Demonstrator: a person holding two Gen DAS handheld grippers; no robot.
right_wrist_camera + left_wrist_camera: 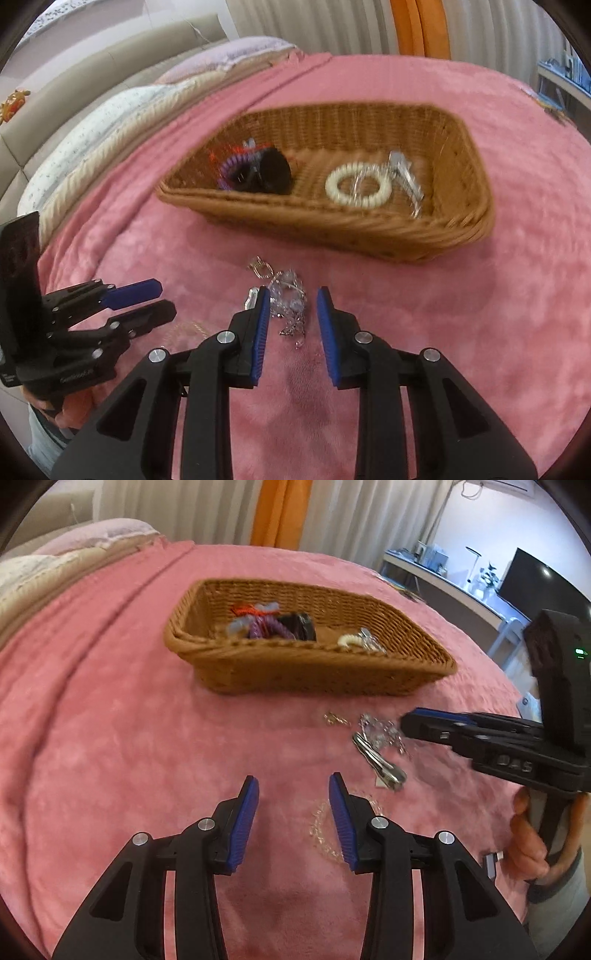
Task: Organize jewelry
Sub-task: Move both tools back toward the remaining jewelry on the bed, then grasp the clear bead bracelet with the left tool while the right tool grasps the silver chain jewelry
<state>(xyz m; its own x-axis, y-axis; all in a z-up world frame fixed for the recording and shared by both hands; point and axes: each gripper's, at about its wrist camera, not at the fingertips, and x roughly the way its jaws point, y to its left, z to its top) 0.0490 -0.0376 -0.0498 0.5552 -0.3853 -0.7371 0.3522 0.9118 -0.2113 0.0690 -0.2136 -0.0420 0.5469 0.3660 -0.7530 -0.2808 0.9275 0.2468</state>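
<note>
While the right claw (290, 317) sits wide open w/ the shiny silver chain pile (290, 304) between its blue pads, the left claw (293, 814) is open too, holding nothing. A thin gold chain (321, 830) lies just by its right pad. Past both claws is the brown basket (406, 668) w/ a white ring (357, 184) & purple band (231, 166) inside.

Both tools are matte black plastic. The left gripper (293, 786) carries ribbed blue pads (243, 823) and round silver screws, as does the right gripper (291, 295). Beside the wicker basket (295, 672), the right one shows raised lettering, possibly "DAS", and a green light. The right hand (532, 834) is bare-skinned above a grey cuff.
</note>
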